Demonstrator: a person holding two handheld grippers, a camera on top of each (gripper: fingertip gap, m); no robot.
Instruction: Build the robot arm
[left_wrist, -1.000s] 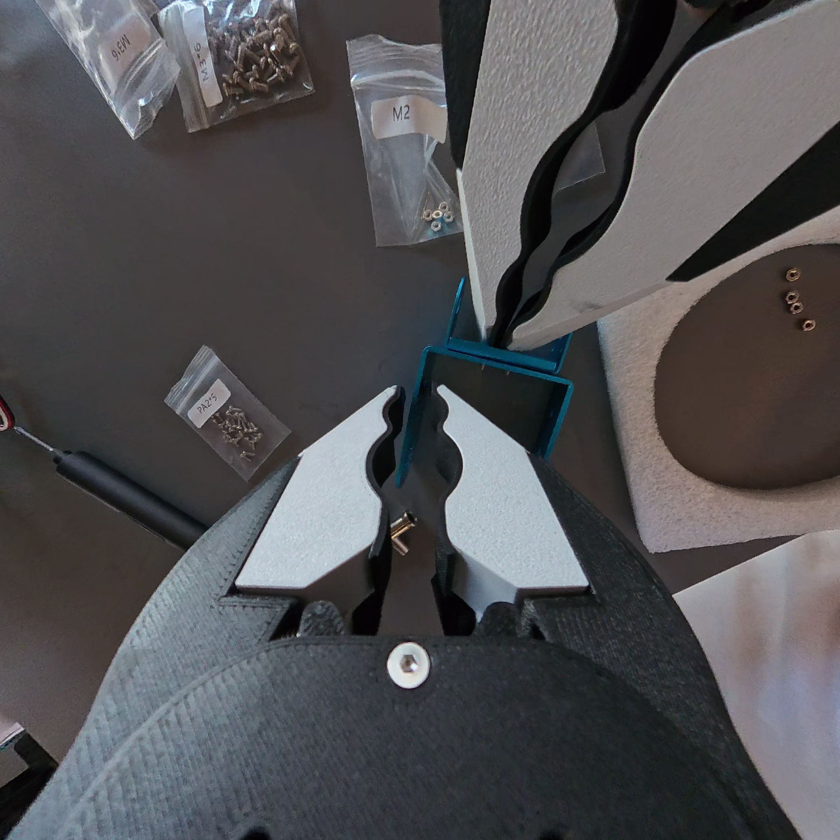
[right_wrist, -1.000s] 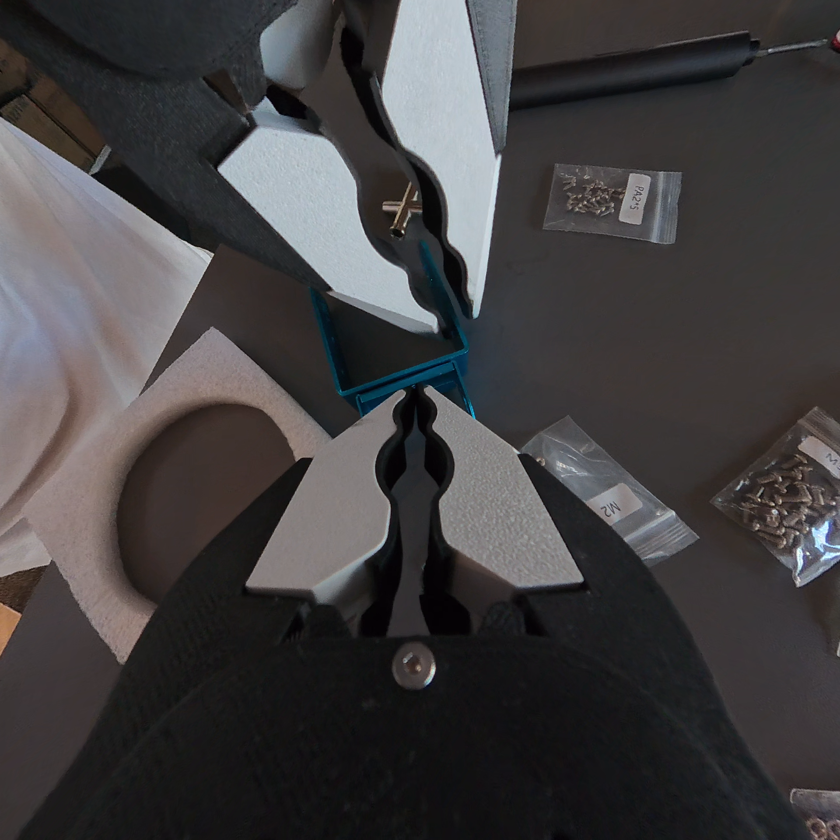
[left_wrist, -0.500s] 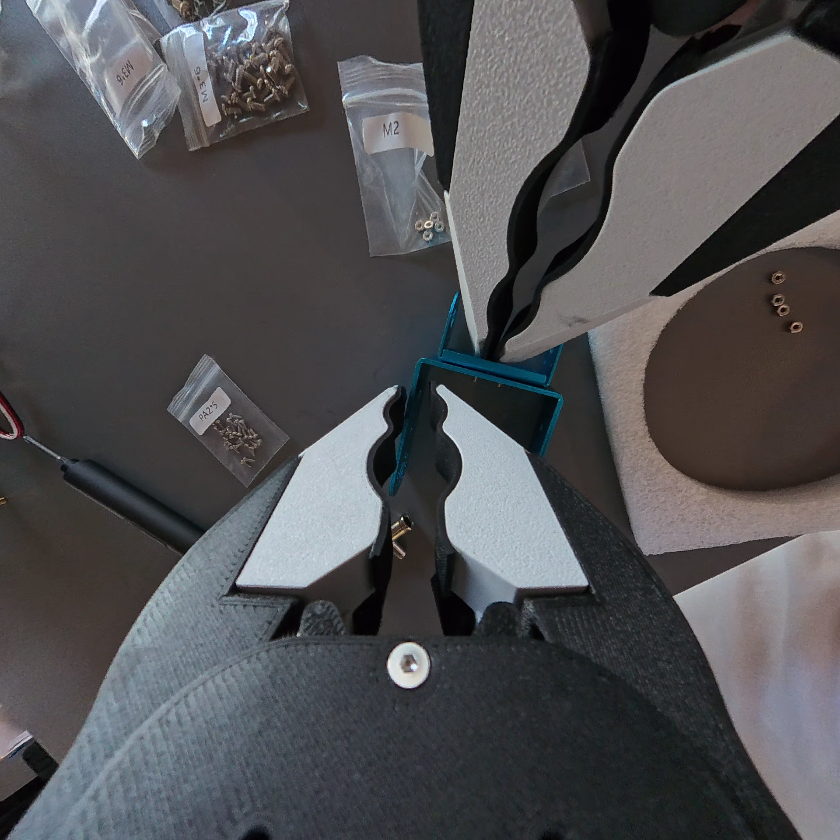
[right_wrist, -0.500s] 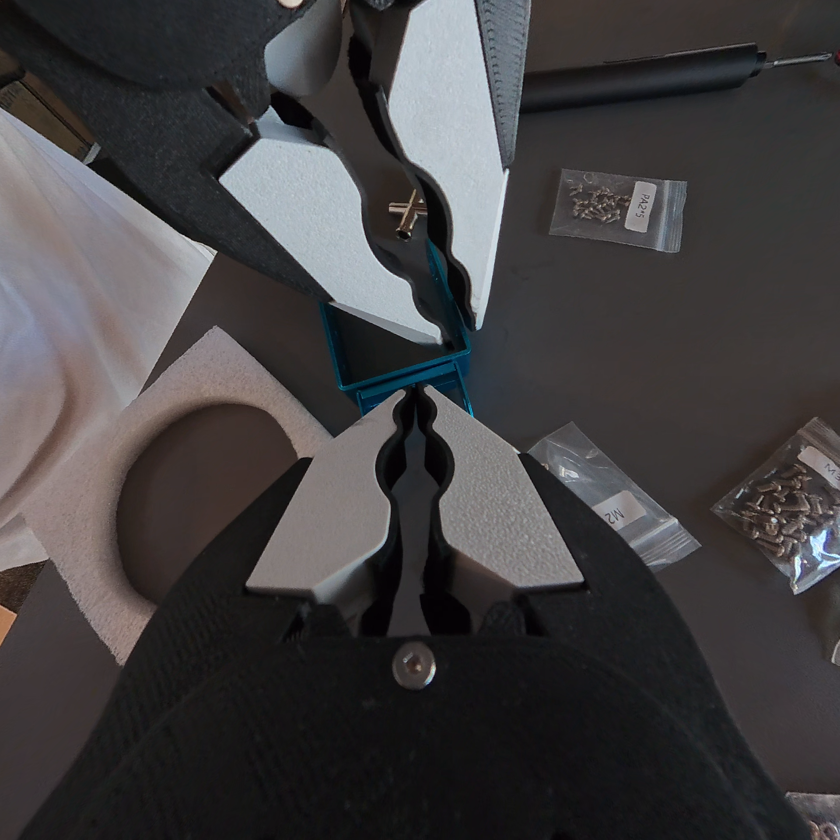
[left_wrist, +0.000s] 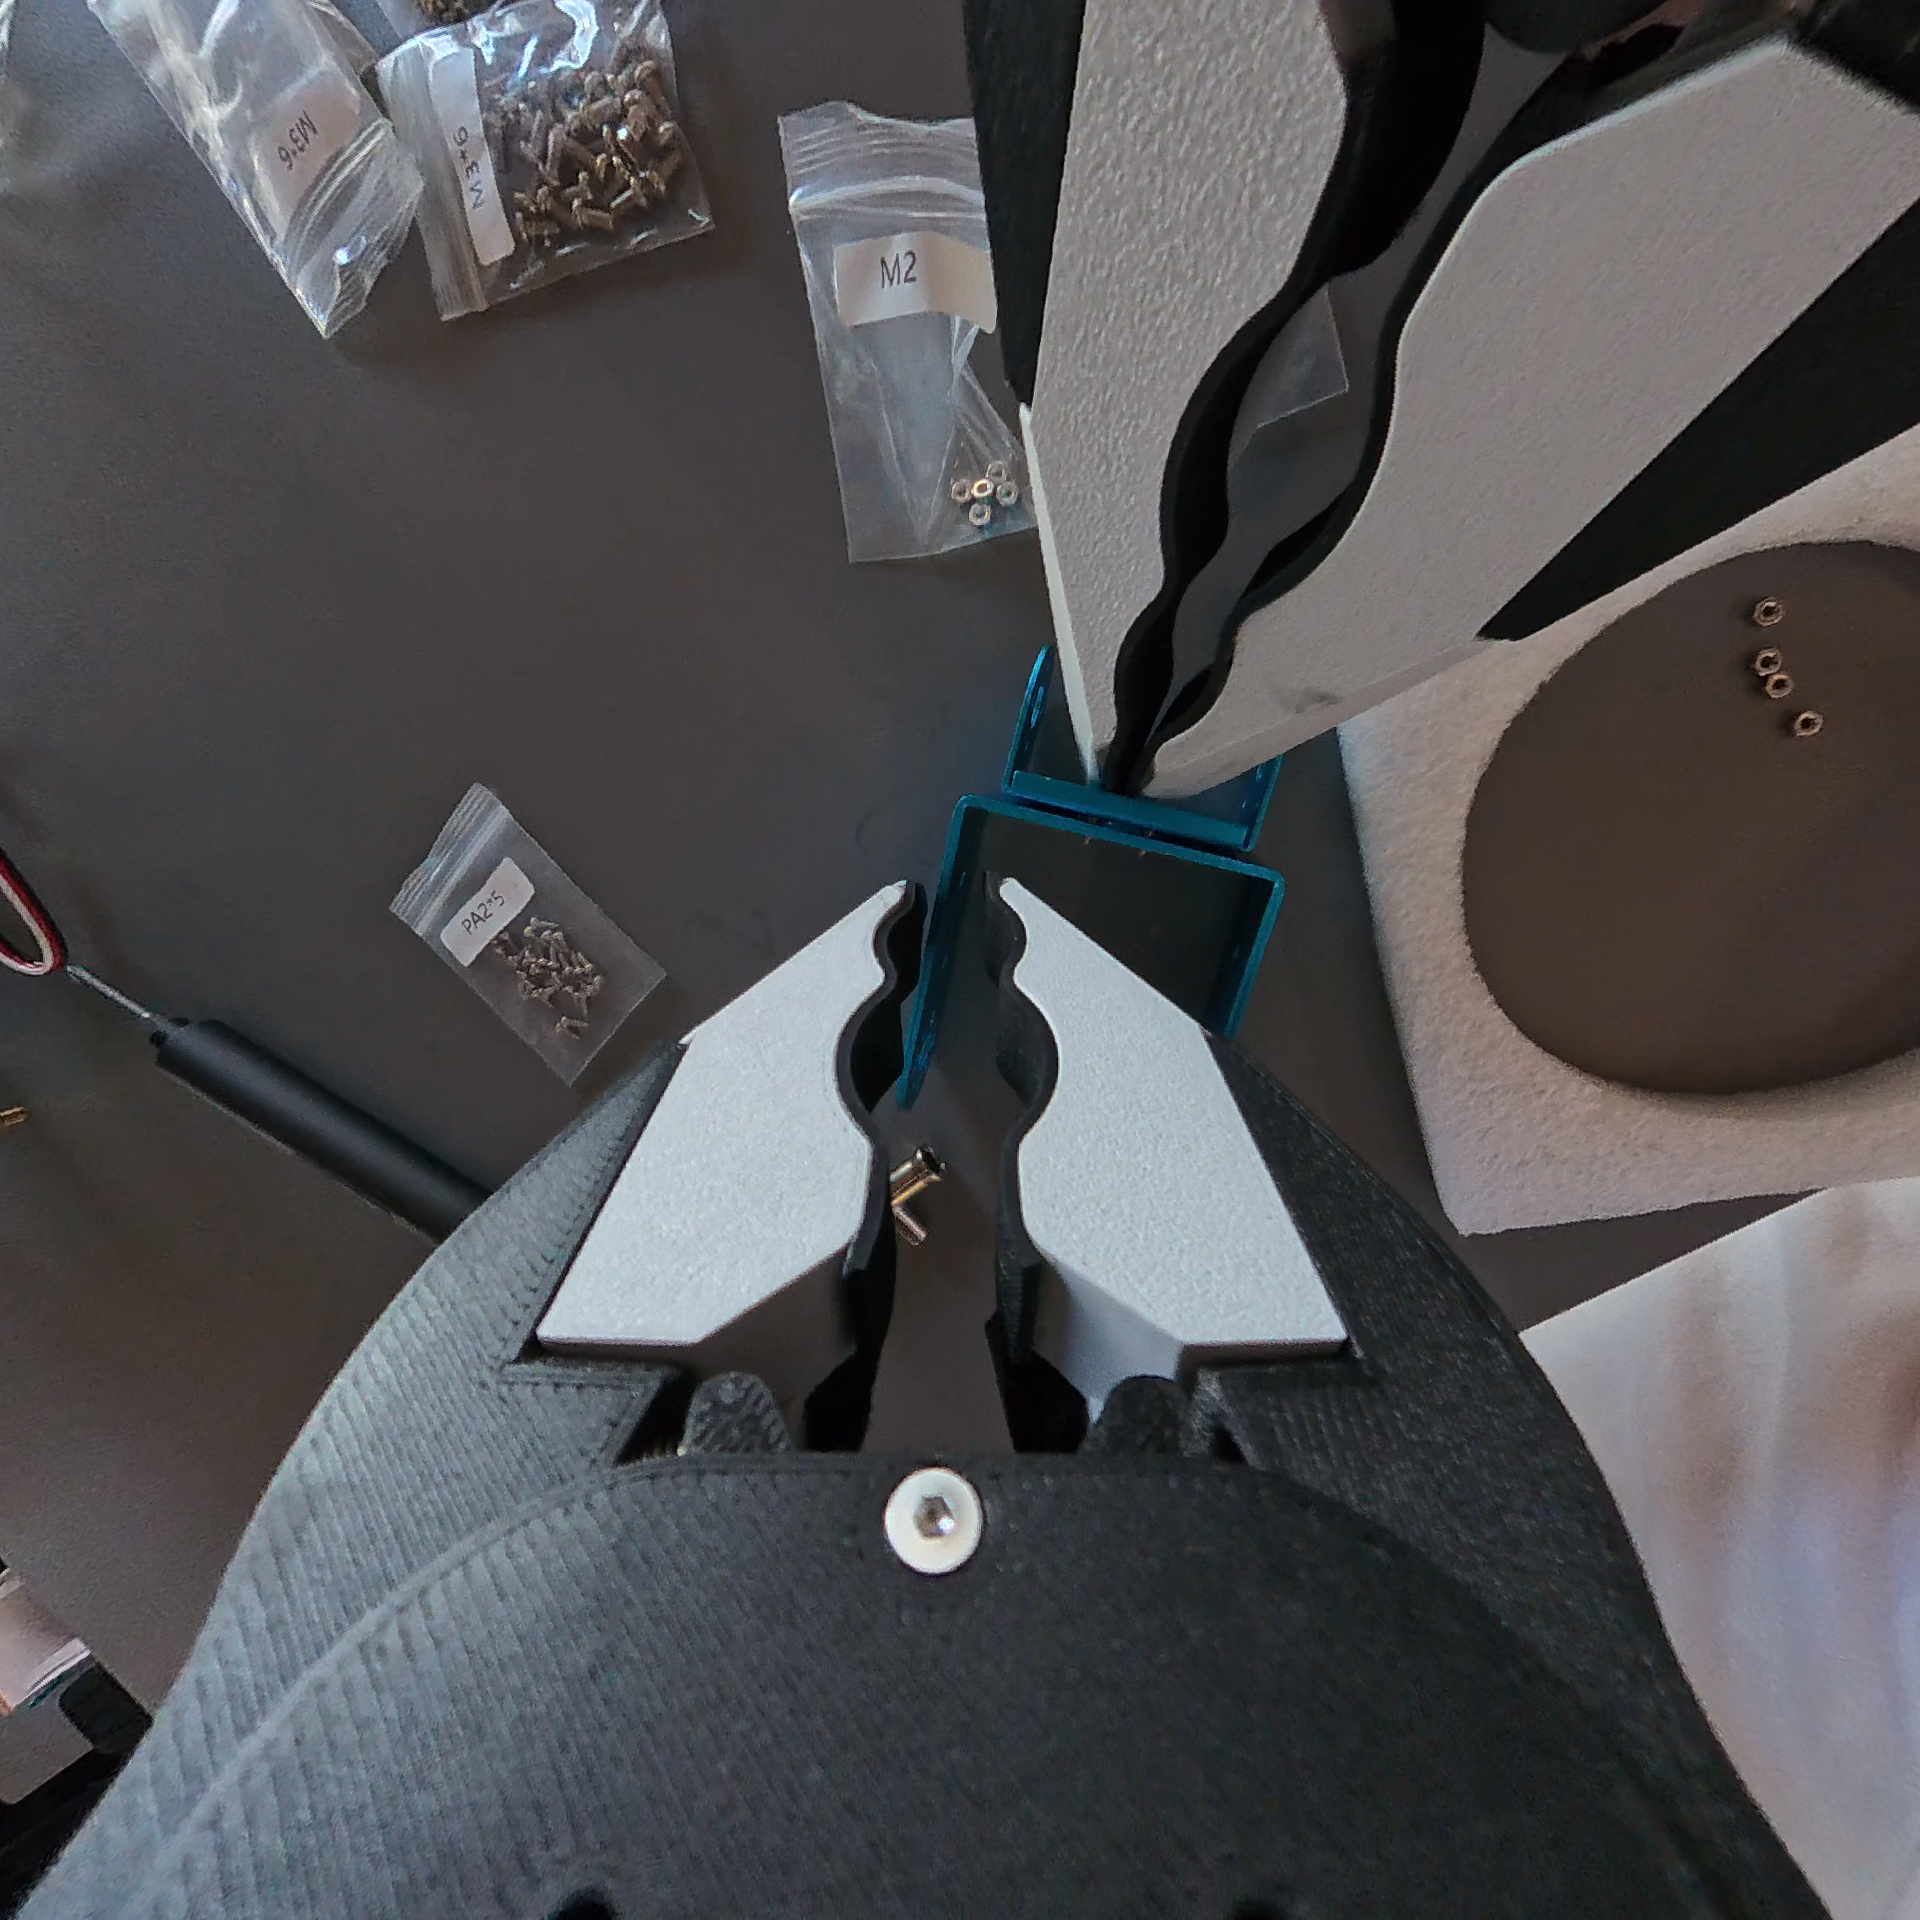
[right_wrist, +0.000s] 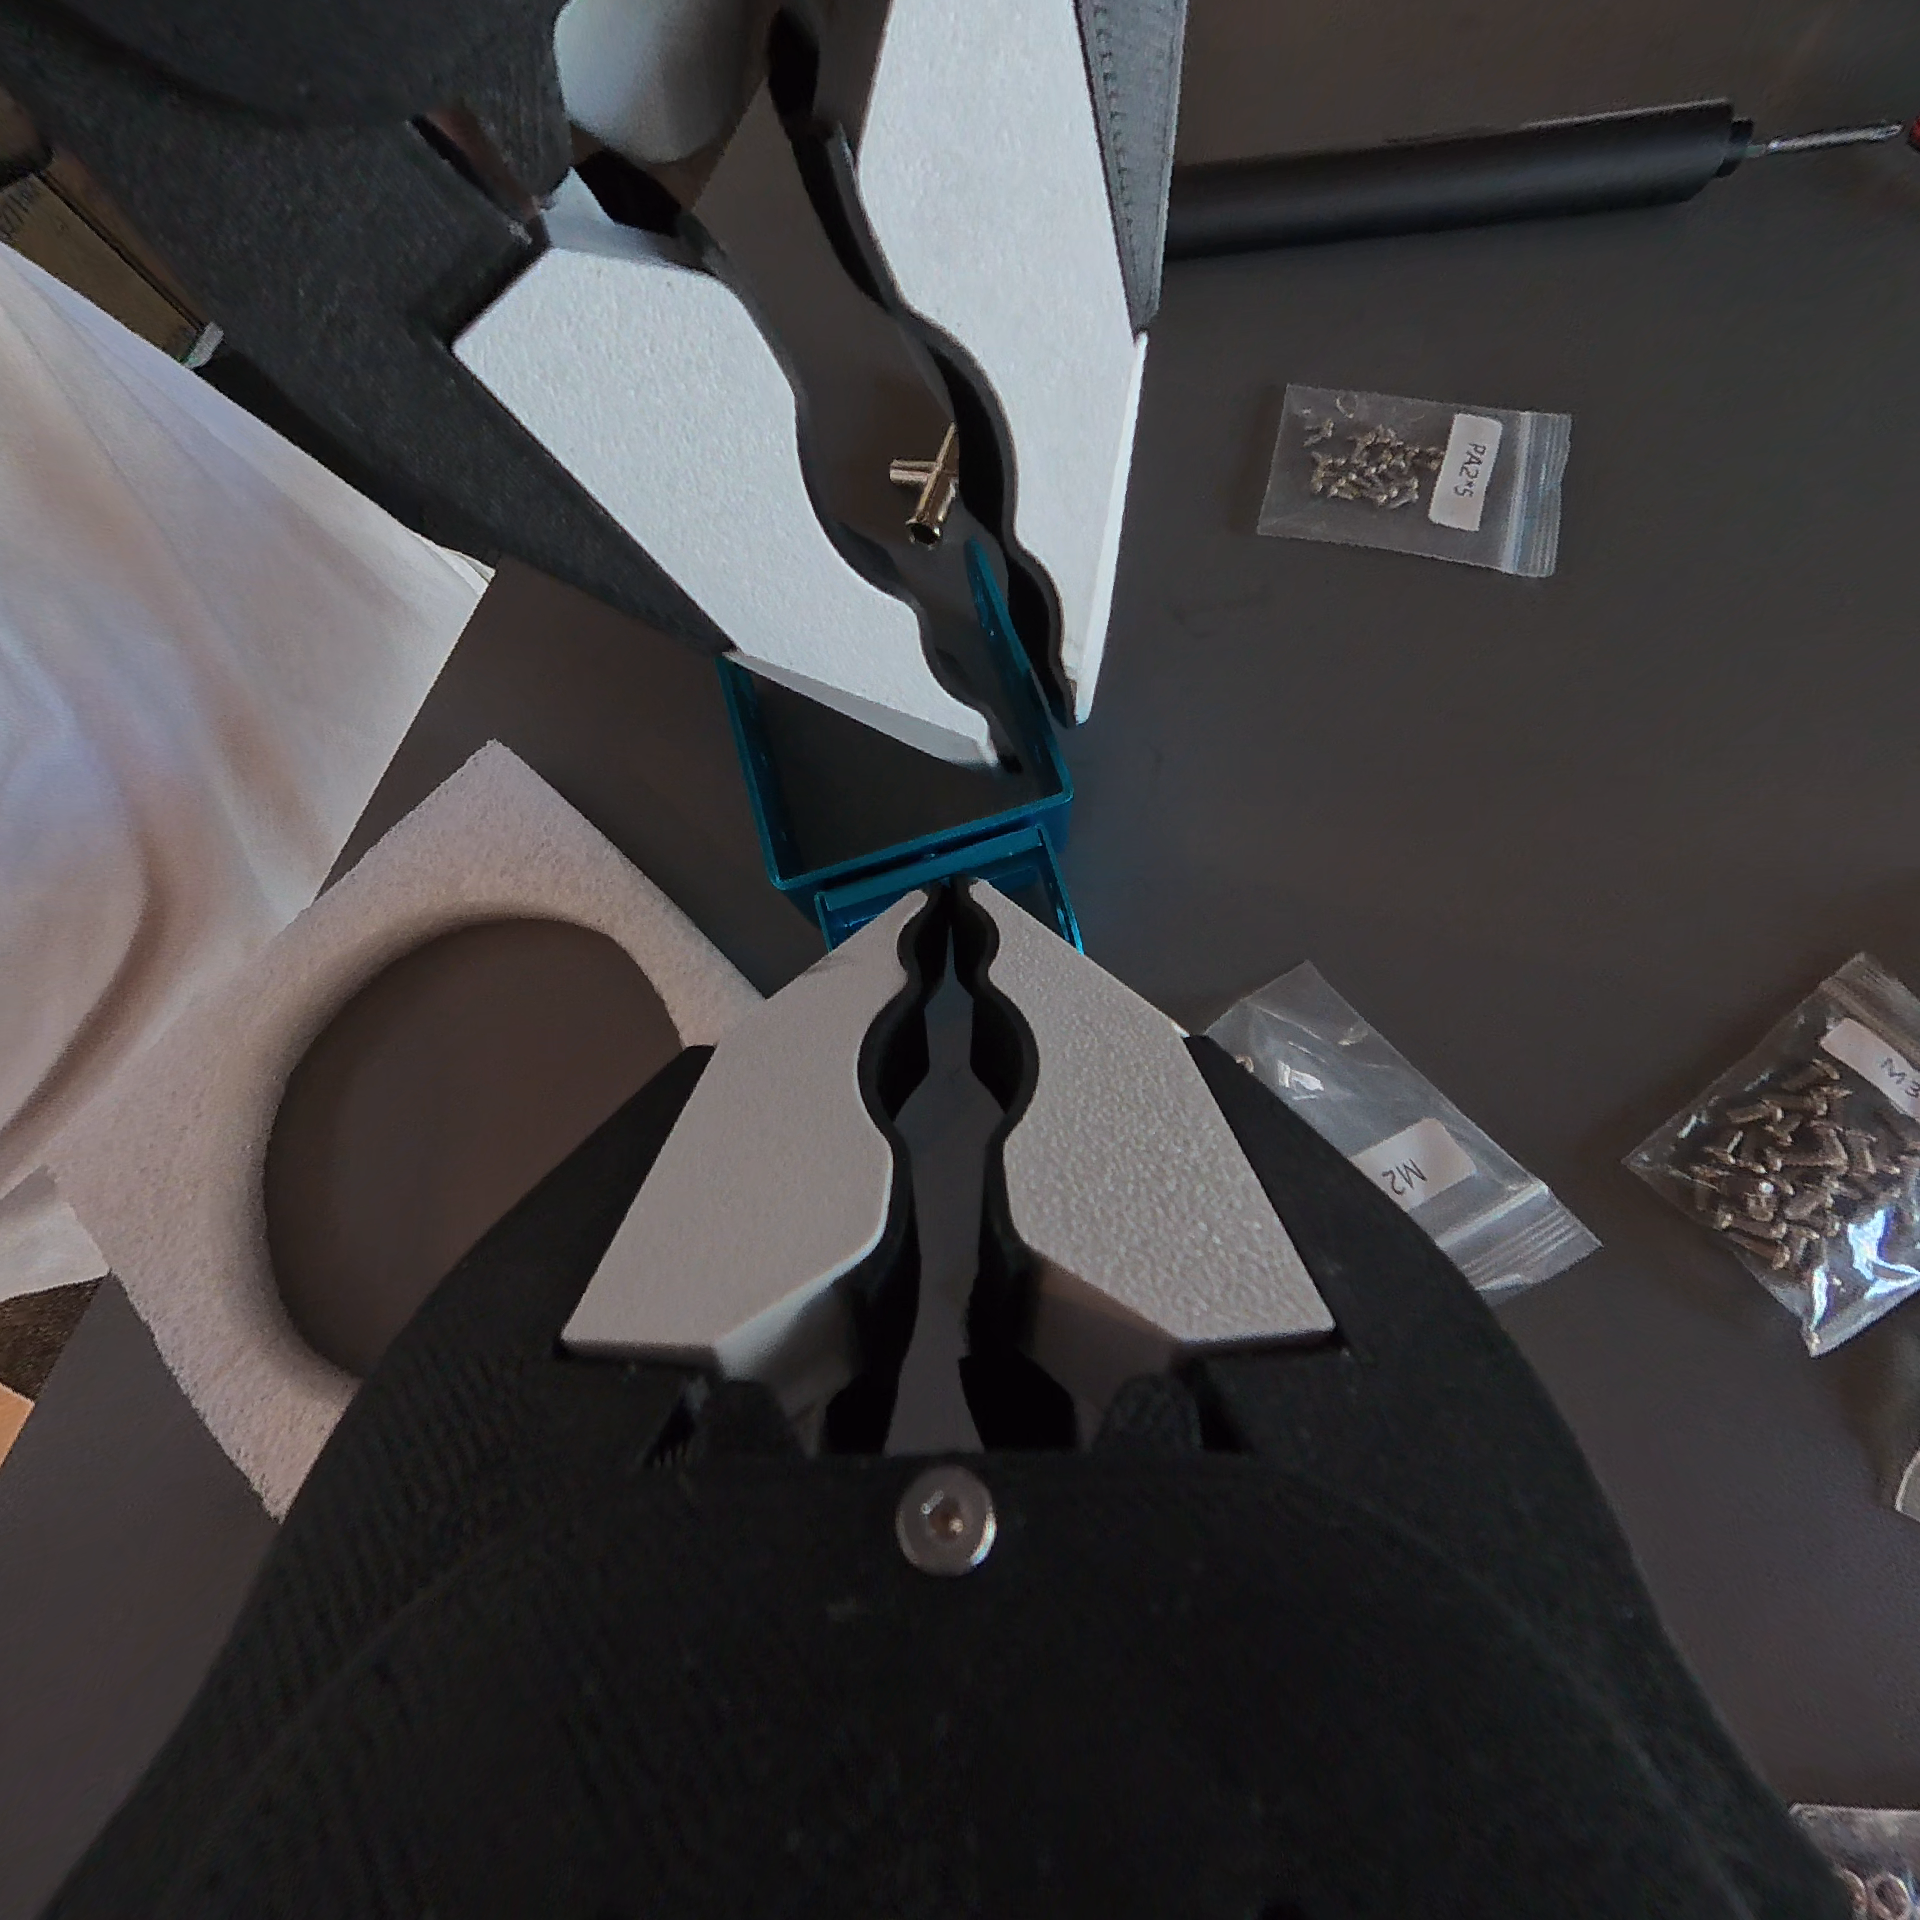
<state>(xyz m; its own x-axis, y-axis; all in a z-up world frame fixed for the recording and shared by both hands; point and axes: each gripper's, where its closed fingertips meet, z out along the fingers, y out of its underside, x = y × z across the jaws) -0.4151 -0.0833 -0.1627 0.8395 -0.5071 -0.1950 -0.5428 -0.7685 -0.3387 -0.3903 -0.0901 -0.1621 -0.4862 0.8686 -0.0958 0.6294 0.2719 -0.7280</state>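
Both grippers holding steady since a second ago — left gripper (left_wrist: 961, 899) jaws pinching blue bracket (left_wrist: 1112, 904) wall; right gripper (right_wrist: 951, 894) jaws clamping second bracket (right_wrist: 940, 899); bags (left_wrist: 520, 961) lying nearby.

bracket (left_wrist: 1117, 883) between both grippers, foam (left_wrist: 1621, 1143) right, bags (left_wrist: 525, 951) left

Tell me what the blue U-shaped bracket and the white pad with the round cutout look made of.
Blue U-shaped bracket: thin bent sheet metal, probably anodised aluminium, judging by its crisp folds and satin blue sheen. The left gripper and right gripper both pinch it. White pad with the round cutout: soft foam, by its fuzzy, porous matte edge.
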